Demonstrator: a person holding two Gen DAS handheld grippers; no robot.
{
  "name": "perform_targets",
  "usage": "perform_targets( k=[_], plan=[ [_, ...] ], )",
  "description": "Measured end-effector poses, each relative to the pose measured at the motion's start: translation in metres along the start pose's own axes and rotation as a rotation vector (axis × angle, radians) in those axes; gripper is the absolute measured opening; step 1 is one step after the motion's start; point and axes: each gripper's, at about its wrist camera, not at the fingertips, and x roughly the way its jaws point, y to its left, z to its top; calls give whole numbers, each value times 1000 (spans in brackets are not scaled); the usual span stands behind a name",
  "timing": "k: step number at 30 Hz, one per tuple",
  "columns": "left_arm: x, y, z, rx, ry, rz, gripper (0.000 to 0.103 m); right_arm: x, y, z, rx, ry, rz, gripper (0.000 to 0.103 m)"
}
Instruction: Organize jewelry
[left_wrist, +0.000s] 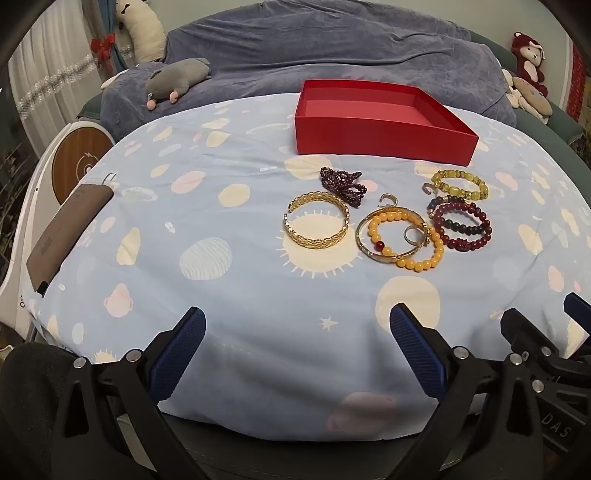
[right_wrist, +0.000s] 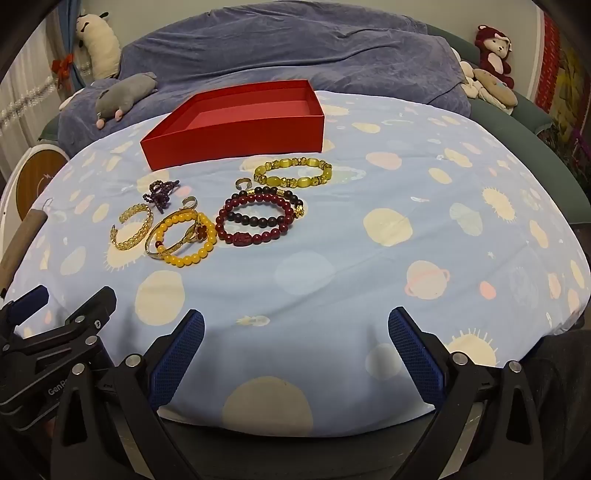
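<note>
Matt red card box (left_wrist: 380, 123), shiny gold metal bangle (left_wrist: 317, 223), printed cotton cloth (left_wrist: 221, 295)

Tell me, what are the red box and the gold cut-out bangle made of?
The red box looks like cardboard with a matte finish: thin, flat walls, crisp folded edges, no shine. The gold cut-out bangle looks like metal, gold-coloured and polished: it glints, and holds a stiff open ring with a leaf-like pattern. Real gold or plating, I cannot tell.

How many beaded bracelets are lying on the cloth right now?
5: purple strand near the red box, yellow-green farthest right, orange over a gold bangle, dark red overlapping a black one. None looks hidden.
</note>
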Motion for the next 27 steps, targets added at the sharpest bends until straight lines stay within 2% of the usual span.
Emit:
perform_targets(
  k=[4, 17, 27],
  plan=[
    [-1, 7, -1, -26, 1, -11, 95, -1, 2, 0, 2, -3, 3, 96],
    [-1, 3, 1, -20, -5, 5, 96, -5, 5, -2, -17, -13, -1, 96],
    [-1, 5, 1, -14, -6, -14, 96, -6, 4, -1, -11, -12, 3, 96]
  ],
)
